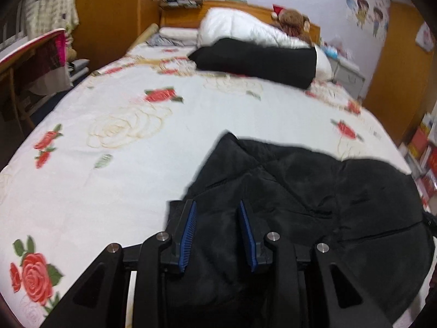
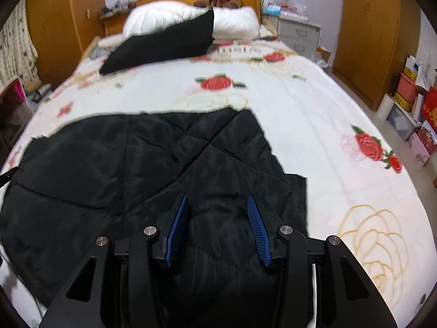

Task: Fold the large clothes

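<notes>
So the black padded jacket (image 2: 136, 169) is lying on the rose-print bedspread (image 1: 109, 104), down at the foot end, far from the white duvet (image 2: 169, 13) by the headboard. Looks partway folded to me: one panel is flapped over diagonally, but it's a lumpy heap, not a neat packet. The left gripper (image 1: 217, 205) and right gripper (image 2: 217, 199) both hover over its near edge, fingers spread apart, holding nothing. Plenty of folds left, I'd say.
</notes>
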Motion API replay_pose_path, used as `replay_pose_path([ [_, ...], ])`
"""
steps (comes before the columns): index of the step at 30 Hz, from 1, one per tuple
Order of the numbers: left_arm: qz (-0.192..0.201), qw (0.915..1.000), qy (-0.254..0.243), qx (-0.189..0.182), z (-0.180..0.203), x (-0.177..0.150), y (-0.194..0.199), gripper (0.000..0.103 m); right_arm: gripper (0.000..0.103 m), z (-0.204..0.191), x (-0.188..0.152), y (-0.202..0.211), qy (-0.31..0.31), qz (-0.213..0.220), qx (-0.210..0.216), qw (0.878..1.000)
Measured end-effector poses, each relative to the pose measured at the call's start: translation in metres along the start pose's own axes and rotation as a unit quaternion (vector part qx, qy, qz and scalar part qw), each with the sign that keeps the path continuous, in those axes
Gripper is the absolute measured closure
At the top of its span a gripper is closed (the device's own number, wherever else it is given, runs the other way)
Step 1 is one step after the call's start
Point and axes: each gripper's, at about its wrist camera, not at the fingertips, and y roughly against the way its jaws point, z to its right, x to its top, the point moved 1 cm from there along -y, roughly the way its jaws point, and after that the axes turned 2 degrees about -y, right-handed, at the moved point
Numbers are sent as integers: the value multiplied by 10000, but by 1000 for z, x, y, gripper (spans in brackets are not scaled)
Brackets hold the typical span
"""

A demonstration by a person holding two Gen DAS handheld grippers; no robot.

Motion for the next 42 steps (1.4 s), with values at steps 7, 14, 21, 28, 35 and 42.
replay_pose_path([
  [7, -387, 9992, 79, 114, -19, -29, -15, 69, 58, 12, -30, 8, 43, -231, -123, 9996],
  [14, -395, 9991, 132, 103, -13, -33, -24, 69, 58, 8, -33, -12, 164, -345, -222, 9990],
  [21, -429, 9990, 86, 111, -12, -33, -22, 69, 58, 6, -30, -12, 264, -322, -265, 9988],
  [28, -393, 9991, 160, 34, -20, -21, -2, 69, 56, 12, -27, 13, 302, -134, -272, 9991],
  [35, -255, 9980, 519, -269, -48, -21, 18, 54, 36, 48, -30, 25, -489, -217, 425, 9977],
  [42, -693, 9924, 847, -570, -54, -41, -18, 43, 17, 74, -44, -15, -1387, -906, 1145, 9795],
])
